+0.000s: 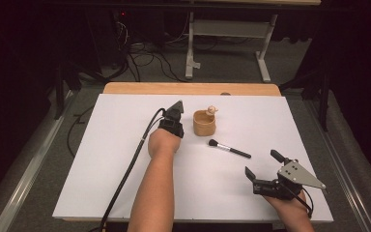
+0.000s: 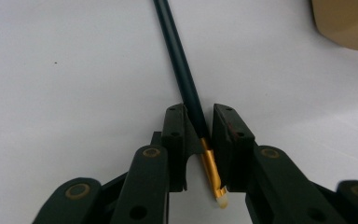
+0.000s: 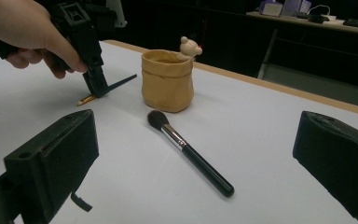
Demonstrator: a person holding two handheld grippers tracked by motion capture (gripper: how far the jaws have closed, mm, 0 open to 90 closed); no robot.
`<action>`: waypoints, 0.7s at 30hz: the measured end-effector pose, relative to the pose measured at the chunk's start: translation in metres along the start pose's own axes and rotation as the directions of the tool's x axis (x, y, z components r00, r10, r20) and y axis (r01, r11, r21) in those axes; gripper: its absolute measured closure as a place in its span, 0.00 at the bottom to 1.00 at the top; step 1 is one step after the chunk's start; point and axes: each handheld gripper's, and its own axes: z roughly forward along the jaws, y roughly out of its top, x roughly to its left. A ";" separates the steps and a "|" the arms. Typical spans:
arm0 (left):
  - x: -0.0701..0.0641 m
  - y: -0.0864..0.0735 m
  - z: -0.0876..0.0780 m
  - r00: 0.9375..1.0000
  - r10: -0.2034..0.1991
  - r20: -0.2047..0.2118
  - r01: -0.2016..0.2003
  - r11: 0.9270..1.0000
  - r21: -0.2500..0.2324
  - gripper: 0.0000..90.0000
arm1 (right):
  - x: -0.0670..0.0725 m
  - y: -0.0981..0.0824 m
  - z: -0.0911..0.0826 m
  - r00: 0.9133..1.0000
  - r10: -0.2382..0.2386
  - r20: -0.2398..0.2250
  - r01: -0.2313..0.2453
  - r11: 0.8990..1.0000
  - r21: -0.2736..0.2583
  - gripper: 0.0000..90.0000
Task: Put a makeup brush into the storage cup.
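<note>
- The left tongs (image 2: 199, 126) point down at the white desk (image 1: 125, 159), just left of the tan pot (image 1: 205, 123); in the high view they sit at the end of the left hand (image 1: 164, 141).
- Their jaws are drawn in narrow around a thin brush (image 2: 186, 88) with a dark handle, a gold collar and a small pale tip. Both pads appear to press the handle just above the gold collar.
- The thin brush is tilted: in the right gripper view its pale tip (image 3: 85, 100) is at the desk surface on one side of the tongs, and the dark handle sticks out on the other side, toward the pot.
- The tan pot stands upright near the far middle of the desk, with a small bear figure (image 3: 189, 46) at its rim.
- A larger brush (image 3: 189, 151) with a fluffy dark head lies flat on the desk, in front of the pot, apart from both tongs.
- The right tongs (image 1: 263, 169) hover near the right front corner of the desk with jaws wide and nothing between them.
</note>
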 end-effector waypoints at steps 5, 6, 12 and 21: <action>0.000 0.000 0.000 1.000 0.007 -0.004 -0.007 1.000 0.000 0.84 | 0.000 0.000 0.000 1.000 0.000 -0.003 0.000 1.000 -0.003 0.02; 0.000 0.000 0.000 1.000 0.009 -0.006 -0.009 1.000 -0.001 0.84 | 0.000 0.000 0.000 1.000 -0.001 -0.002 0.001 1.000 -0.001 0.02; -0.001 -0.001 0.000 1.000 0.021 -0.012 -0.021 1.000 -0.004 0.86 | 0.000 0.000 0.000 1.000 0.000 0.000 0.000 1.000 0.000 0.02; -0.001 -0.002 0.000 0.999 0.030 -0.017 -0.030 0.999 -0.015 0.88 | 0.001 0.000 0.000 1.000 0.003 0.001 -0.003 1.000 0.004 0.02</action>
